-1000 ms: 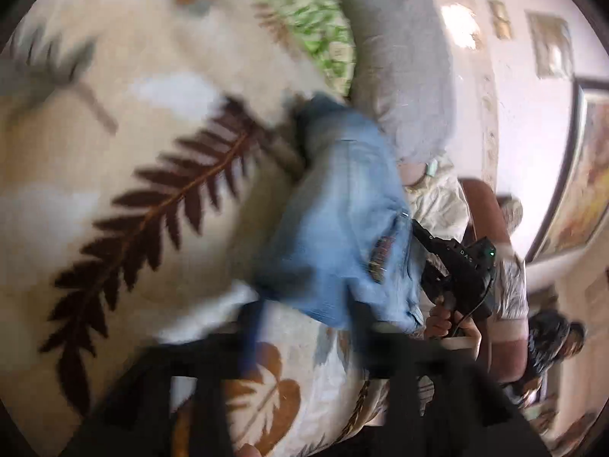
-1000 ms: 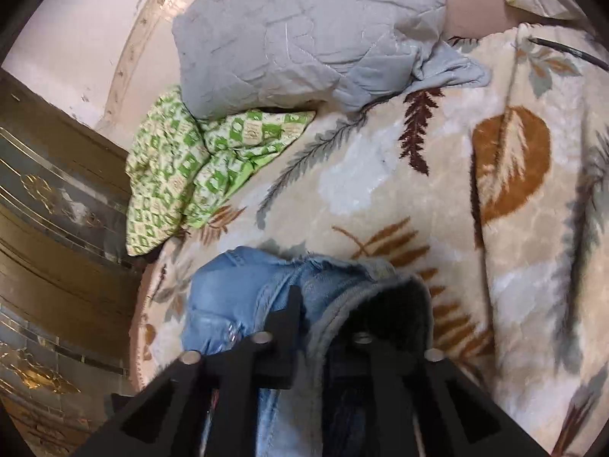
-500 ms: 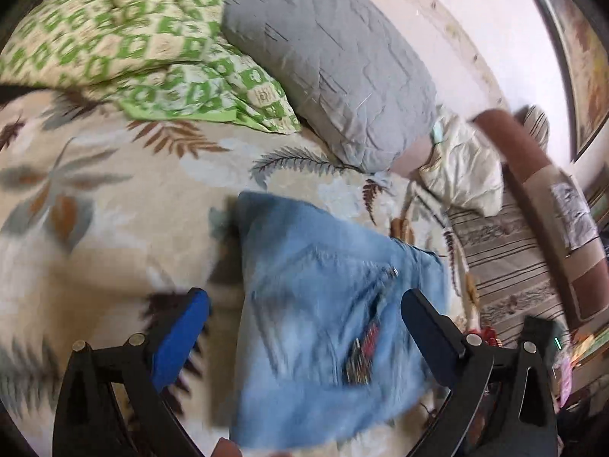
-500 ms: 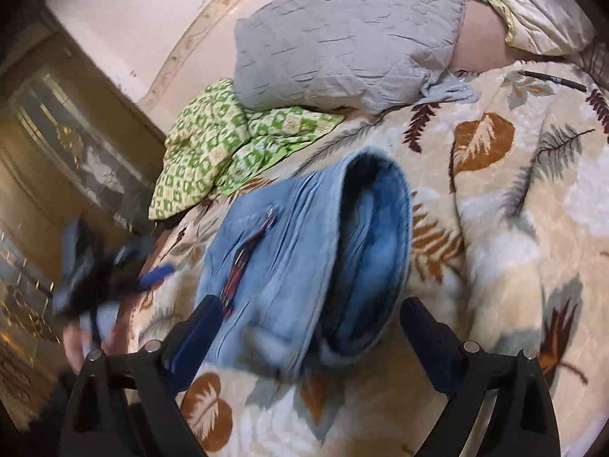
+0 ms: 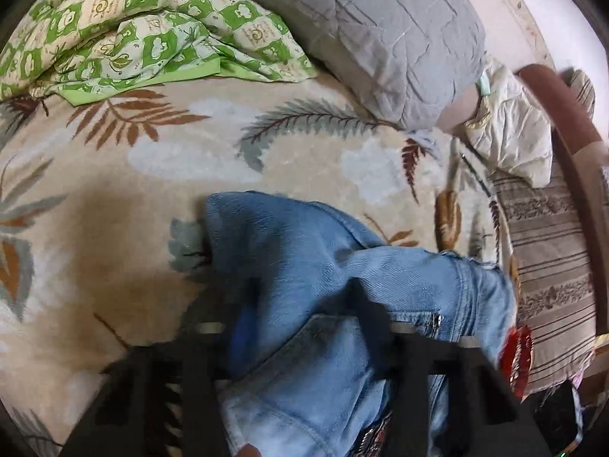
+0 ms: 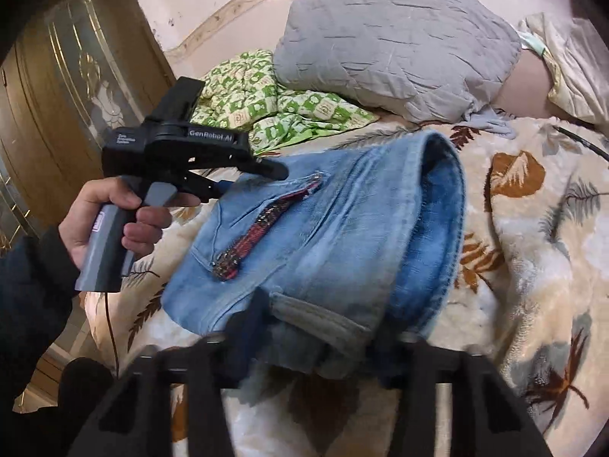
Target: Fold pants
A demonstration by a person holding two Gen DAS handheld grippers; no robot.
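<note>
The light blue jeans point(image 6: 312, 236) lie folded in a thick bundle on the leaf-patterned blanket point(image 6: 533, 228); a red strap point(image 6: 259, 232) hangs at a pocket. They also show in the left wrist view point(image 5: 335, 266). My left gripper point(image 5: 304, 304) sits low over the jeans, fingers blurred and partly closed around a fold of denim. In the right wrist view the left gripper point(image 6: 247, 177) shows its jaws narrowly apart at the jeans' far edge. My right gripper point(image 6: 316, 323) has its fingers astride the near end of the bundle, about the grey-lined waistband.
A grey quilted pillow point(image 5: 380, 30) and a green checked quilt point(image 5: 133, 30) lie at the head of the bed. A striped cushion point(image 5: 548, 266) and cream bag point(image 5: 510, 122) lie at the right. A wooden door point(image 6: 68, 87) stands at the left.
Both grippers were wide open above the jeans half a second ago. Both have come down onto the bundle and their fingers have narrowed around the denim.
</note>
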